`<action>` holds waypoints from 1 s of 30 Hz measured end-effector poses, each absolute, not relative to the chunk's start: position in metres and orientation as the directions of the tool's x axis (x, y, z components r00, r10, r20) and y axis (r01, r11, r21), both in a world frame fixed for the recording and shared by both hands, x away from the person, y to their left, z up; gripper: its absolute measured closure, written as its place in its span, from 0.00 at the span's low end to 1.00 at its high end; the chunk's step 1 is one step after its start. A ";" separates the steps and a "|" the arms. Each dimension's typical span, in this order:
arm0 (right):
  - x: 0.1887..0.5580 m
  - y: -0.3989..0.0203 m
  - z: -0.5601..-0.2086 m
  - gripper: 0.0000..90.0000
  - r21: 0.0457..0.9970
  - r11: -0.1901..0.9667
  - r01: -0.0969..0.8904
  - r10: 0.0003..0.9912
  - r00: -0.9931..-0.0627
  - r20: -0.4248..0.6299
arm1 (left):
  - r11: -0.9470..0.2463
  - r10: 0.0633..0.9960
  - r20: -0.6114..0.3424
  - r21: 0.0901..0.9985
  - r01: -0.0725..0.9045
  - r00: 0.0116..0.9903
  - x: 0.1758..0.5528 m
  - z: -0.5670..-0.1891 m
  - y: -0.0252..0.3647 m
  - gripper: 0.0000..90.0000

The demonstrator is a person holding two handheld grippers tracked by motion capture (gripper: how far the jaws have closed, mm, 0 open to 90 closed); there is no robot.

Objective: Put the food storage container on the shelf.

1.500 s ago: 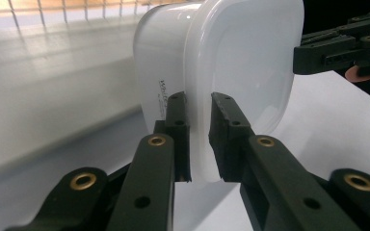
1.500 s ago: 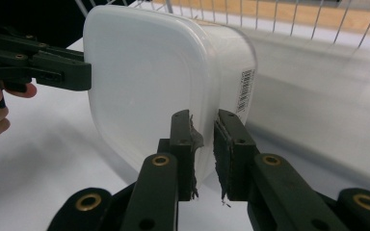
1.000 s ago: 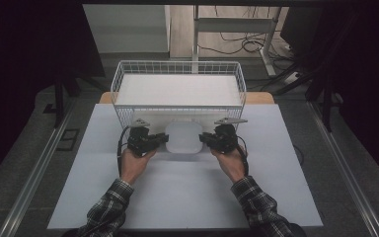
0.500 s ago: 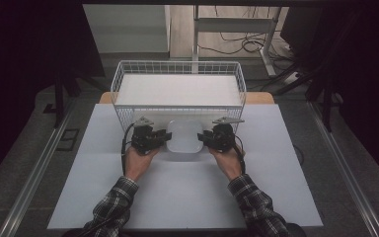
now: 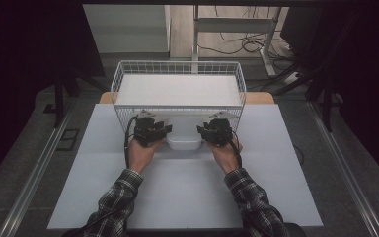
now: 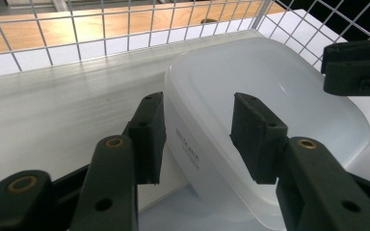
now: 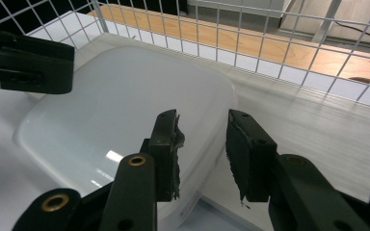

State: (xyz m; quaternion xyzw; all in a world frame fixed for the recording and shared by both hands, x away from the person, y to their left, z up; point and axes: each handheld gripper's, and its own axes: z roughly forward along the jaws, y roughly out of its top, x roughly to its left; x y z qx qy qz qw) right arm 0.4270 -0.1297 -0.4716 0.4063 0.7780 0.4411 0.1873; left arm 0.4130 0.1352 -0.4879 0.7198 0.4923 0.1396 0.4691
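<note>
- Fingers [image 6: 147,137] of the left gripper [image 6: 197,139] have just been parting, astride the tub [image 5: 182,142] rim at centre frame, pads clear.
- Right gripper [image 7: 202,154] likewise parted, its jaws having opened earlier in the second; looks like the release by the basket [image 5: 177,66].
- Next: back both away.

Container: you face a white container [image 6: 270,110] of translucent plastic, smooth, softly glossy, glinting near your right gripper [image 7: 202,149].
Basket: the wire basket [image 5: 123,74] before you is thin metal rod coated white.
Liner: the pale board [image 5: 177,90] inside it looks matt and faintly streaked.
Jaws: your left gripper [image 6: 197,137] carries matt black plastic with brass-coloured pins; its pads [image 6: 149,130] look rough-edged.
Table: matt white sheet [image 5: 187,187] over light wood [image 7: 318,53].
Sleeves: your sleeves [image 5: 121,190] are checked woven cloth.
</note>
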 end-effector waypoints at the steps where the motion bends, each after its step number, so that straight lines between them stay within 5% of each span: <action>1: 0.427 -0.130 -0.471 0.71 0.840 0.281 0.464 0.796 -0.601 0.066 | -0.075 0.839 -0.263 0.812 0.579 0.477 0.413 -0.488 0.135 0.61; 17: 0.393 -0.142 -0.455 0.81 0.858 0.314 0.407 0.726 -0.685 0.059 | -0.074 0.782 -0.272 0.852 0.518 0.560 0.364 -0.478 0.145 0.67; 25: 0.374 -0.152 -0.459 0.98 0.851 0.337 0.402 0.688 -0.723 0.069 | -0.135 0.758 -0.225 0.864 0.485 0.612 0.336 -0.487 0.138 0.88; 30: 0.370 -0.153 -0.470 0.99 0.842 0.347 0.414 0.675 -0.733 0.083 | -0.154 0.753 -0.215 0.861 0.485 0.621 0.332 -0.498 0.131 1.00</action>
